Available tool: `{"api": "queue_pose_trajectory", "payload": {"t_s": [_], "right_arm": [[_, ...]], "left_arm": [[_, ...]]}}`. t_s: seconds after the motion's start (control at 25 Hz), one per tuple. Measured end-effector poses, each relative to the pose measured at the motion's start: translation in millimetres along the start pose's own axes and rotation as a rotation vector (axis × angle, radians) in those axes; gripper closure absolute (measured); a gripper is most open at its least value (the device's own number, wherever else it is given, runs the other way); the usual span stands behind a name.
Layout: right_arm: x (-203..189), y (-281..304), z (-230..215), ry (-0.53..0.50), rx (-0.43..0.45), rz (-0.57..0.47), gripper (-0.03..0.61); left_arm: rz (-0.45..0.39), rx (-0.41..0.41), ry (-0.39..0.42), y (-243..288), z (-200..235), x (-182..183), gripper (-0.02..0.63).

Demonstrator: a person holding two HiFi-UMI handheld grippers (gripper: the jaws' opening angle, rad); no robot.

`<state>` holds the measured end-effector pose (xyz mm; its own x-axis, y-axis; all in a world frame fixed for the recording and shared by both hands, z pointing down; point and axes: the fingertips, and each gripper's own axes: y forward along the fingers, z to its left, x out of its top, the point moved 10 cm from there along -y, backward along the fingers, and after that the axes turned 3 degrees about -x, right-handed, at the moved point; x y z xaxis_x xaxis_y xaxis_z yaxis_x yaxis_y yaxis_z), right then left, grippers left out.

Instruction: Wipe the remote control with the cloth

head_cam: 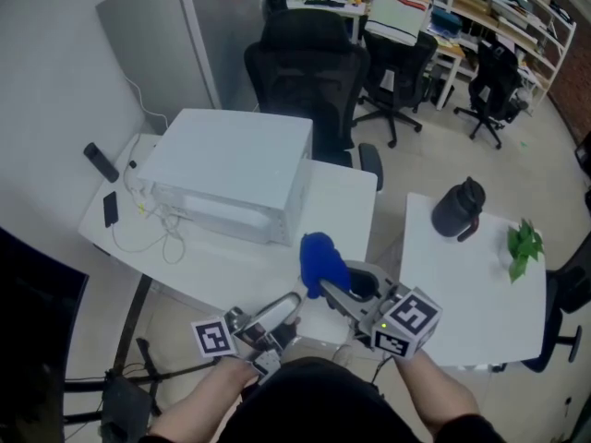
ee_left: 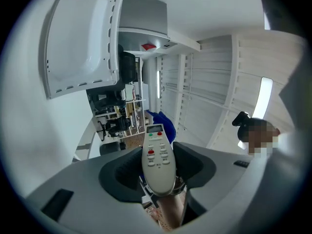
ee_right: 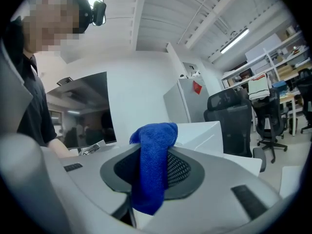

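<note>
Two white tables stand near each other with a gap between them; the left table (head_cam: 343,201) carries a large white box-like appliance (head_cam: 231,169), with a black office chair (head_cam: 309,72) behind it; the right table (head_cam: 480,293) holds a black jug (head_cam: 459,209); both grippers hang in the air over the near edge of the left table; the right gripper (ee_right: 153,174) is clamped on a blue cloth (ee_right: 155,140), which bunches above the jaws and droops below them; the left gripper (ee_left: 158,168) grips the grey remote control (ee_left: 157,152), lying lengthwise between its jaws, buttons facing the camera, its far end near the cloth.
</note>
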<state>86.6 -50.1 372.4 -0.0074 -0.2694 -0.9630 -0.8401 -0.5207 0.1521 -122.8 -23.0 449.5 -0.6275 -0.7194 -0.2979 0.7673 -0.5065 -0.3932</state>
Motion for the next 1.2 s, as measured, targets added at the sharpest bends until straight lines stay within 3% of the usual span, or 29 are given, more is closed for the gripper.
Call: {"api": "queue_pose_trajectory", "payload": {"t_s": [0.08,0.12,0.32,0.44,0.56,0.8,0.96,1.2], "right_arm": [[2.2,-6.3,-1.5,0.001,-0.018,-0.021,0.462],[2.4,-10.3,-2.4,0.003,-0.032,-0.030,0.462],[-17.9,-27.5,-9.5,0.014,-0.104,0.026,0.462],[-37.9,-33.1,-10.0,0.029,-0.133,0.085,0.462],[-54.8,-36.4,-5.9,0.047,-0.145,0.134,0.462],[-72.3,-41.2,3.8,0.054,-0.158,0.206,0.462],[-77.4,-44.2,3.8,0.061,-0.166,0.227,0.462],[-82.6,-39.2,2.0,0.068,-0.178,0.265,0.462]], "left_arm": [[0.016,0.073,0.108,-3.1,1.6,4.4,0.410],[0.039,0.138,0.198,-6.4,4.4,7.2,0.410],[0.305,0.660,0.795,-29.8,43.2,13.0,0.410],[0.407,0.852,0.947,-39.1,79.2,6.5,0.410],[0.453,0.976,0.982,-49.3,116.0,-1.3,0.410],[0.522,1.156,0.957,-73.0,171.2,-10.8,0.410],[0.562,1.214,0.948,-84.2,186.1,-14.6,0.408],[0.576,1.236,0.934,-84.9,189.7,-14.6,0.405]]}}
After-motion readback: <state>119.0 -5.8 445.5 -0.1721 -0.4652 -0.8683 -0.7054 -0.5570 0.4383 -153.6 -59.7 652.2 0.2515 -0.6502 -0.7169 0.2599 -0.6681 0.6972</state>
